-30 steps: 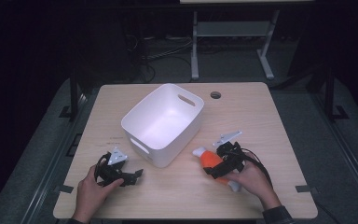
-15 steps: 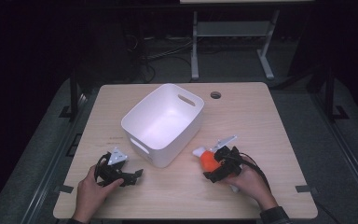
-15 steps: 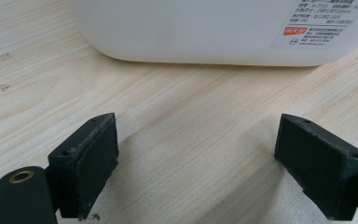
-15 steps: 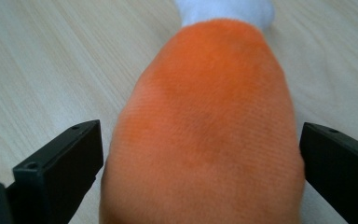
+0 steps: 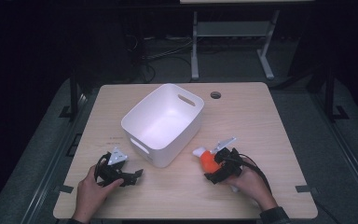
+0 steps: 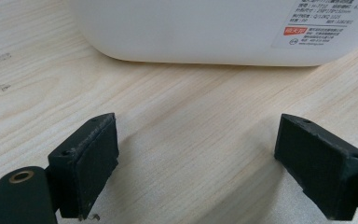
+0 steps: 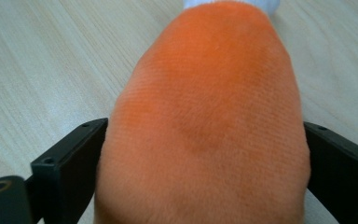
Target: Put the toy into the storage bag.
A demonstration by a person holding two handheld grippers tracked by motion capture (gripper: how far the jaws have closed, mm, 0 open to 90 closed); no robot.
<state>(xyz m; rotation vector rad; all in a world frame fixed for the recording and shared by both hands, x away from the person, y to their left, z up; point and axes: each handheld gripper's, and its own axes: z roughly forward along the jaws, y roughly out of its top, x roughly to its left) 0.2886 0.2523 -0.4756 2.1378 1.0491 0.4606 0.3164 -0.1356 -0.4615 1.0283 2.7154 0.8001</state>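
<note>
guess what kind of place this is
Probably a lab or recording workspace, not a home: one light wooden table with a cable hole, dark surroundings, loose cables on the floor and a metal stand behind.

Held in each hand: a matte black two-jaw gripper with blocky rectangular pads (image 6: 86, 163), small screw holes at the corners, a brass-ringed hole low on the left one. Topped by grey three-cornered plates (image 5: 117, 156); trailed by black cables; dark sleeve cuff (image 5: 275, 215) at right wrist.

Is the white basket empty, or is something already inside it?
Empty. In the high view the white basket shows only its bare inner floor; the orange plush toy is outside on the table, between the right tool's jaws.
</note>
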